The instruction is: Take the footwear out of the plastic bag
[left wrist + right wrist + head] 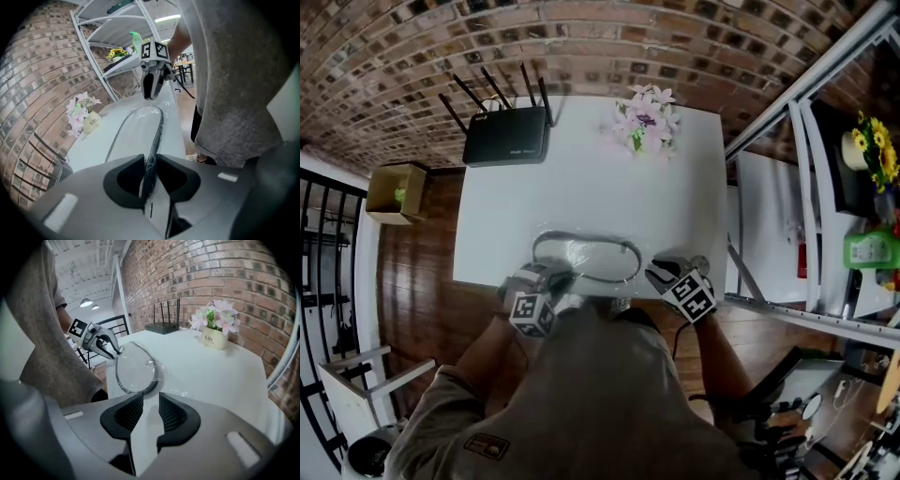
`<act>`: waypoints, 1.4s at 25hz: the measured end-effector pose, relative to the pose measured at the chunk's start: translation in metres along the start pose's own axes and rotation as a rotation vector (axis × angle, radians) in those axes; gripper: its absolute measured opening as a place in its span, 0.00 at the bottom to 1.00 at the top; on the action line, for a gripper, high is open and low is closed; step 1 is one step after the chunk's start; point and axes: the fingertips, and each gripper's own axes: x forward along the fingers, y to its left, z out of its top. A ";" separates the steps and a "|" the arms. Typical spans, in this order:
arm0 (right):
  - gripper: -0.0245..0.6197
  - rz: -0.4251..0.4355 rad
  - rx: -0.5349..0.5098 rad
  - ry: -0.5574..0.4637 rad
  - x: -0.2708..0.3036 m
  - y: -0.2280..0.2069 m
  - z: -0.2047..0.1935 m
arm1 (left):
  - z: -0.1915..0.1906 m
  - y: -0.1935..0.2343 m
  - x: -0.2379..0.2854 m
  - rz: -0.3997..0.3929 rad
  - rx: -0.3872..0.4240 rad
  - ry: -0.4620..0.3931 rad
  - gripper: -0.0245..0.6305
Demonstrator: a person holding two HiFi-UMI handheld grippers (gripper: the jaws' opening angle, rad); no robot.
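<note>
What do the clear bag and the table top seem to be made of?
Bag: thin clear plastic film, glossy; the white beneath shows through it and its creases glint. Table top: smooth, even white, maybe laminate or painted board; the look leaves that open.

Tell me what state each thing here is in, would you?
Bag: flat on the table, one edge pinched.
Left tool: shut on the bag's dark rim.
Right tool: jaws slightly apart, gripping nothing.
Flowers: upright.
Router: antennas raised.
Box: open.
</note>
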 end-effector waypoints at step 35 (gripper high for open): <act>0.29 0.393 0.400 -0.009 0.045 0.001 0.025 | -0.001 -0.009 -0.003 -0.058 -0.099 -0.060 0.05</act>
